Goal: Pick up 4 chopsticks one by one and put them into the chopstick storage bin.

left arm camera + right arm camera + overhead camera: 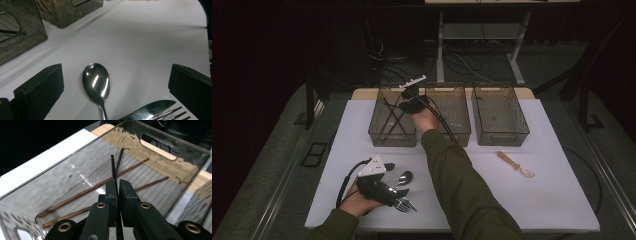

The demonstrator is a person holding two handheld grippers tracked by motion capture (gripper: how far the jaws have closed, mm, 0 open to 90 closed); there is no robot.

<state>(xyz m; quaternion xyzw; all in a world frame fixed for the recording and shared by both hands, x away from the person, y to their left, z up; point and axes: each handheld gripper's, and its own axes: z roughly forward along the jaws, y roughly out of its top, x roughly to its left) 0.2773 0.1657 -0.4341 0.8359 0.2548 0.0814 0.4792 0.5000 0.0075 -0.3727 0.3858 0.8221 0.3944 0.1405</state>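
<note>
Black chopsticks (114, 166), pinched between the pressed-together jaws of the right tool (118, 185), are held over the far-left bin (175, 152), their long axis running toward its far wall above two brown chopsticks (100, 186) lying inside.

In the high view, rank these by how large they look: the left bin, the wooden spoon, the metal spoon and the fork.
1. left bin, clearly largest.
2. wooden spoon.
3. metal spoon and fork: both partly covered by the left gripper, so the two cannot be ranked against each other.
</note>
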